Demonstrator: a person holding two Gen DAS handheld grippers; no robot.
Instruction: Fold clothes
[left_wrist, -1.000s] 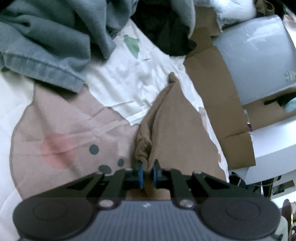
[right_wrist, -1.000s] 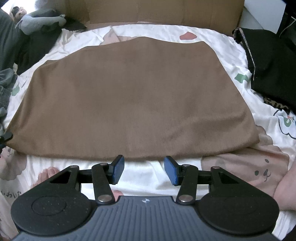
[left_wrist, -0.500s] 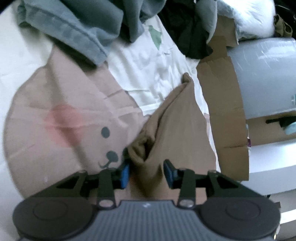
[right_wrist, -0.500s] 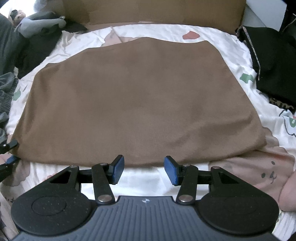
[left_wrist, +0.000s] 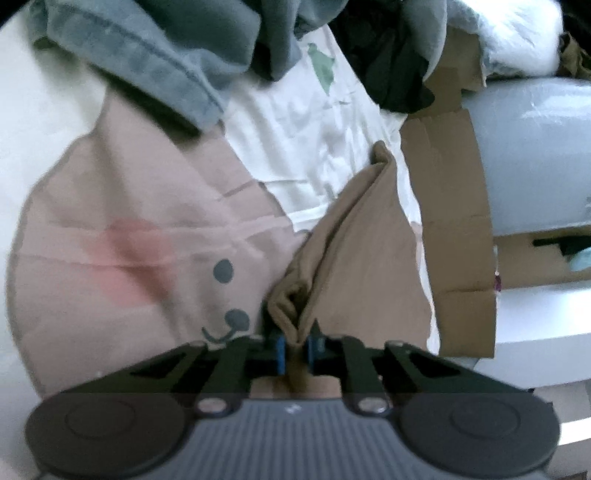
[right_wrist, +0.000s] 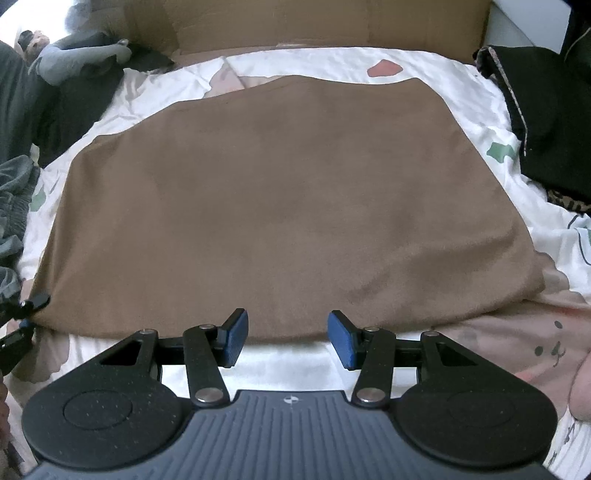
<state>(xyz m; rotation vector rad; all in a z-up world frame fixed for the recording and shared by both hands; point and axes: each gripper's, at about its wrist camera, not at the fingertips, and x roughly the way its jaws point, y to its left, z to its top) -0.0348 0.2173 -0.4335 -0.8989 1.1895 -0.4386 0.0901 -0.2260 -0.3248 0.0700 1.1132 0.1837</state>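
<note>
Left gripper (left_wrist: 295, 349) closing on brown garment's (right_wrist: 288, 206) bunched corner; right gripper (right_wrist: 287, 338) released, so I grab the lower-centre hem next.

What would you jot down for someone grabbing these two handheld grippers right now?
Left gripper: jaws closing on a bunched corner of the brown cloth, fabric between the pads.
Right gripper: open, empty, at the cloth's near edge.
Brown cloth: spread flat on the printed bedsheet; other clothes piled at the sides.
Done: laid out, one corner pinched.
Left: probably grip the near edge with the right gripper, then fold.
</note>
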